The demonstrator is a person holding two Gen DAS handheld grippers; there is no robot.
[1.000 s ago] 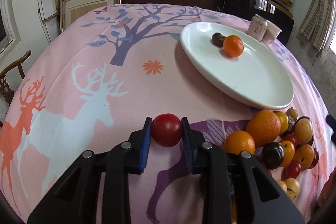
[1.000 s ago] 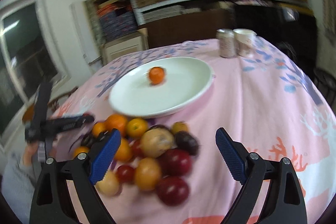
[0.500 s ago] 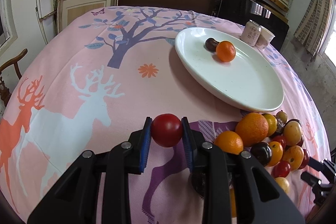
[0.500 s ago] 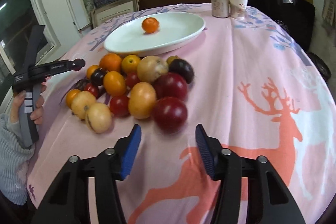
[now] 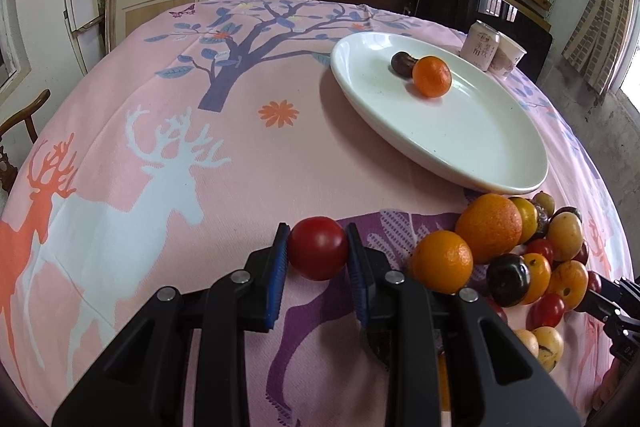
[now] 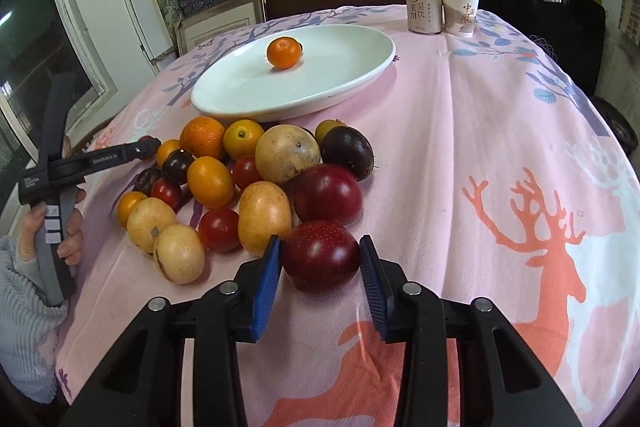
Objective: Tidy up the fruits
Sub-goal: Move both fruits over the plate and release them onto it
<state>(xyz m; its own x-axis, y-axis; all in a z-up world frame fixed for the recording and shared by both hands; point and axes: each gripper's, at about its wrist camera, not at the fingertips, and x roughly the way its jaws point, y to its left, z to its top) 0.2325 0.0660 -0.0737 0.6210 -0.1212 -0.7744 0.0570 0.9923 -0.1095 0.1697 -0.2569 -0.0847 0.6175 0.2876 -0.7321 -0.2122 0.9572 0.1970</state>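
Fruits [image 6: 256, 183] lay heaped beside the plate [image 6: 360, 75]; left gripper [image 5: 318, 251] fingers clamped a red tomato [image 5: 318, 247], right gripper [image 6: 320, 259] fingers had just been closing around a dark red plum [image 6: 322, 255].

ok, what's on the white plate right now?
On the white plate: one orange mandarin and a small dark fruit touching it on its far side. From the right wrist view, the mandarin hides nearly all of the dark fruit.

Two low wrist views, close, facing shared plate [image 5: 472, 171] [image 6: 360, 67]
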